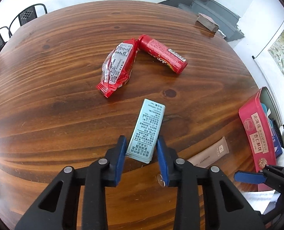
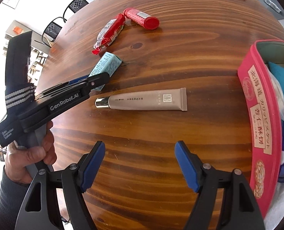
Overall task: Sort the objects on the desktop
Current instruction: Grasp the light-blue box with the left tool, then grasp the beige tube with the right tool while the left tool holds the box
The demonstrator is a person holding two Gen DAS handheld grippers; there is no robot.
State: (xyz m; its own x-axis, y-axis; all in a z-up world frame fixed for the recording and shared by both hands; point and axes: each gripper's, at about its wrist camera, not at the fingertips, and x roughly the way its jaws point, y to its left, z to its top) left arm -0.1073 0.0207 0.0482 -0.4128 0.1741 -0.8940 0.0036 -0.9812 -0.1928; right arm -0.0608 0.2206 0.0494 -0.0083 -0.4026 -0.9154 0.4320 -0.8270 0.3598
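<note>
My left gripper (image 1: 142, 154) is shut on the near end of a light blue printed box (image 1: 146, 126), its blue pads against both long sides. In the right wrist view, that gripper (image 2: 97, 79) holds the box (image 2: 106, 66) low over the wooden table (image 2: 161, 153). My right gripper (image 2: 140, 165) is open with nothing between its fingers. A beige tube with a gold cap (image 2: 145, 101) lies crosswise just ahead of it. Farther back lie a red snack packet (image 1: 116, 68) and a red cylinder (image 1: 162, 52), touching end to end.
A red tin (image 2: 257, 126) stands at the table's right edge and holds a dark blue box and a teal item. A stack of cards (image 1: 207, 22) sits at the far right corner. Black chairs (image 1: 28, 15) stand beyond the far edge. A person's hand (image 2: 30, 153) grips the left tool.
</note>
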